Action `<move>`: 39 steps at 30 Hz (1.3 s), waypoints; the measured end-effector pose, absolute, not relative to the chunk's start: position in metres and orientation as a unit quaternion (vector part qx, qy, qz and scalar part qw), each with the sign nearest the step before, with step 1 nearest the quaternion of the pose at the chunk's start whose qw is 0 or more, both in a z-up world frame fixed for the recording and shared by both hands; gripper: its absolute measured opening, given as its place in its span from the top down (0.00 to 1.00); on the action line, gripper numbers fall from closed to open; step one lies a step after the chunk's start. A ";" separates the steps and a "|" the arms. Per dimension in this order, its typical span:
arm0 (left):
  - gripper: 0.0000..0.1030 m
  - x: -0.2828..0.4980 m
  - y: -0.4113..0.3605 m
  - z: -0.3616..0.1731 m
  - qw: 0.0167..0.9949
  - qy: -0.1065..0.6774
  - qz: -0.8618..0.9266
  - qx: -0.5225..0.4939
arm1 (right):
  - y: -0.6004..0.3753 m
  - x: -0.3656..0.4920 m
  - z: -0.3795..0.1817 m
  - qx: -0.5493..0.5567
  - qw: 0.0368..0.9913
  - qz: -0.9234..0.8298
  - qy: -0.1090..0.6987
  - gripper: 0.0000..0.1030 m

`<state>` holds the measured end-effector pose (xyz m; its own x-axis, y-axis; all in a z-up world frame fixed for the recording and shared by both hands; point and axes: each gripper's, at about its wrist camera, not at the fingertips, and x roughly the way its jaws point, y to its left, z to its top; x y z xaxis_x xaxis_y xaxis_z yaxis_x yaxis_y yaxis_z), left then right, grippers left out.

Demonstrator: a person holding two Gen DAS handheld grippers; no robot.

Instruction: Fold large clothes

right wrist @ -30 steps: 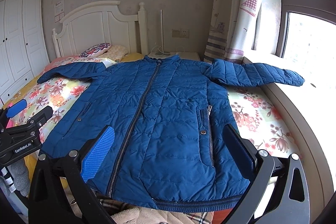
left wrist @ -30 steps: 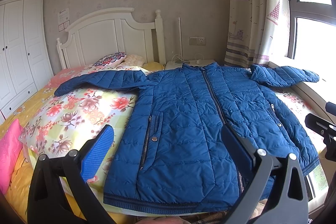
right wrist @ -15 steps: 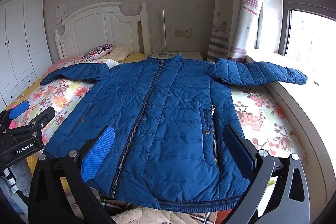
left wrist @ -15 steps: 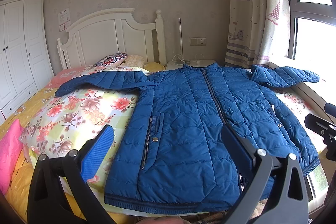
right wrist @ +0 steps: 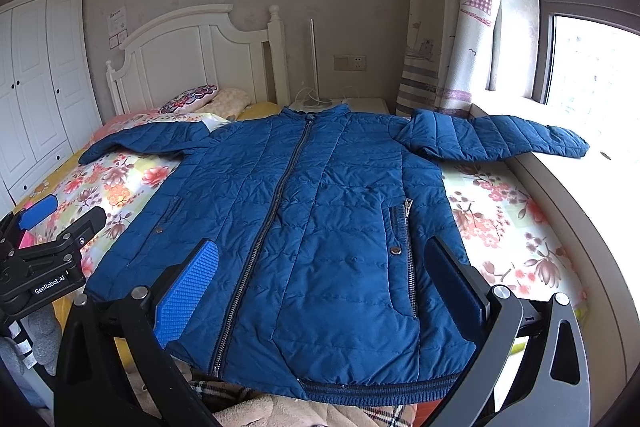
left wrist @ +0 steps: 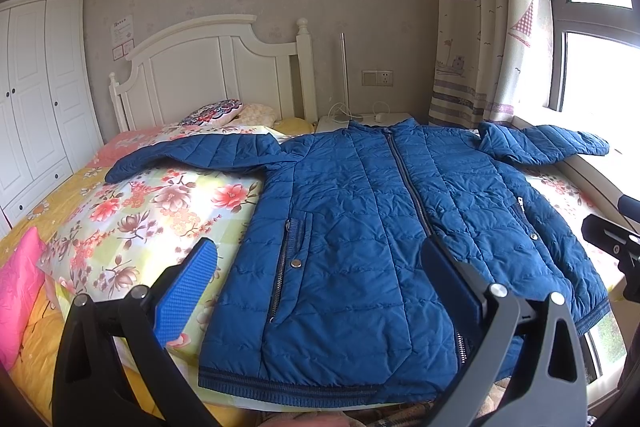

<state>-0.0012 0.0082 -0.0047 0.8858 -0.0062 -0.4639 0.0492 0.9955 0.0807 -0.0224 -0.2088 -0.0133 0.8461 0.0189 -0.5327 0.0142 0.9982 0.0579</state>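
Across the bed [left wrist: 132,211], on its floral quilt, blue quilted jacket [left wrist: 360,227] lies flat, zipped, front up, sleeves spread; right sleeve reaches onto windowsill [right wrist: 592,195]. Hem partly hidden behind claw frames. White headboard [left wrist: 208,75], wardrobe [left wrist: 36,99] cut off at left edge, patterned curtain [right wrist: 452,27], pink pillow [left wrist: 20,291] near. Left claw [left wrist: 320,275] spread, empty, above hem. Right claw [right wrist: 324,271] spread, empty. Plaid fabric under hem, hard to make out.
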 end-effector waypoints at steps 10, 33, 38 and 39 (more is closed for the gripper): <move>0.02 -0.005 0.011 -0.004 0.971 0.234 -0.013 0.049 | -0.209 -0.022 -0.014 0.031 0.960 0.002 0.278 0.04; 0.02 0.166 -0.020 -0.029 0.934 0.349 -0.041 0.066 | -0.347 0.075 -0.060 0.194 0.928 -0.071 0.312 0.04; 0.02 0.277 -0.031 -0.066 0.909 0.405 -0.010 0.096 | -0.438 0.139 -0.085 0.253 0.900 -0.171 0.310 0.04; 0.02 0.294 -0.031 -0.073 0.906 0.413 -0.002 0.096 | -0.454 0.154 -0.088 0.259 0.897 -0.184 0.308 0.04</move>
<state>0.2943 -0.0308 -0.0727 0.6597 0.0749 -0.7478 0.0835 0.9816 0.1720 0.1544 -0.4545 -0.0878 0.7428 -0.1707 -0.6474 0.4894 0.7982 0.3511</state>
